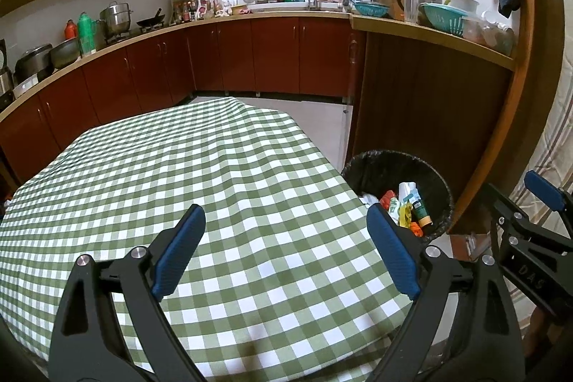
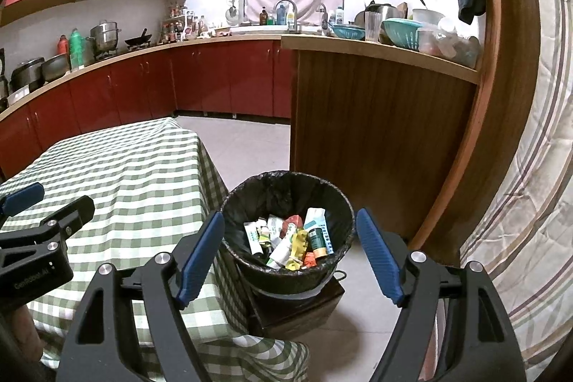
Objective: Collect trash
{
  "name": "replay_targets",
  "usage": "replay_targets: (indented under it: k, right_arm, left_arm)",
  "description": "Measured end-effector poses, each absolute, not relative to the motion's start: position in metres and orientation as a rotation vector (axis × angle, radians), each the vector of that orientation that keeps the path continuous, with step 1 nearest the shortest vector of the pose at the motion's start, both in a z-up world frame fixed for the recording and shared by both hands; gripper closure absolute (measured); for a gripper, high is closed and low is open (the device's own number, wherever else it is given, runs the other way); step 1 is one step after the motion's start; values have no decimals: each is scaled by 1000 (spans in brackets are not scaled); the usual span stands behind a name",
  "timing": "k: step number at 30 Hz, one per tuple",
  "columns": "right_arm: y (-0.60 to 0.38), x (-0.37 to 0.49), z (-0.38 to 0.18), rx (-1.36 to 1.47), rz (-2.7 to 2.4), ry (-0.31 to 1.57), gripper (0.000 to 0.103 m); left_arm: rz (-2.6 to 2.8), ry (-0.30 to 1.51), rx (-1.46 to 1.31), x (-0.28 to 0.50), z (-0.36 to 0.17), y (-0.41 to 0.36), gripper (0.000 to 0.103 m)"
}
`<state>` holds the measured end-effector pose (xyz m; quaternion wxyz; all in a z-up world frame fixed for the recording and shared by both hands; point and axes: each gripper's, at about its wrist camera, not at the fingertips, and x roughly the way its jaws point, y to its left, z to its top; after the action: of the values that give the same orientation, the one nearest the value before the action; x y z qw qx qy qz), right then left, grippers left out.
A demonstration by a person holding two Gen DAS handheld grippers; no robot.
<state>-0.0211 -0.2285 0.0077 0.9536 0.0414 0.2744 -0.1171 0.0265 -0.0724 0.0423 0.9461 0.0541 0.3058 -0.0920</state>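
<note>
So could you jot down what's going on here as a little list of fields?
Place: kitchen
Table: green checked cloth, no trash showing on it
Bin: black-lined, beside the table, holds tubes and wrappers
Left hand-held gripper: open, holding nothing, over the table
Right hand-held gripper: open, holding nothing, facing the bin

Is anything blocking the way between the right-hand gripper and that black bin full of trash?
Nothing visible does. The right gripper is open and empty, and the bin sits straight ahead with its mouth uncovered, beside the checked table.

Trash (image 2: 292, 238) lies in the bin (image 2: 336, 203) — right of the table (image 2: 118, 174).
</note>
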Motion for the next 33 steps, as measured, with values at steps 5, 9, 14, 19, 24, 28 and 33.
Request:
replay_targets:
  k: [5,9,14,19,24,28,33]
  right_arm:
    - [-227,-23,9,82,-239,549,29]
    - [-227,-23,9,82,-239,548,29]
    - [-227,-23,9,82,-238,548,29]
    - [-227,-23,9,81,-239,547,29]
    - [-227,-23,9,82,-240,547,29]
    - [-227,-23,9,81,-239,547,28]
    - [-228,-23,9,80,-239,549,28]
  left_arm:
    - [-188,622,109,25,43,-72,14]
    - [-190,622,109,25,43,-73,14]
    - [-192,623,110,24,43,-74,14]
    - [-192,623,108,22,42,-74,14]
    - [-194,626,110,21,41,-75,14]
    - [-194,629,107,21,41,-74,14]
    - [-195,629,107,21,41,-74,14]
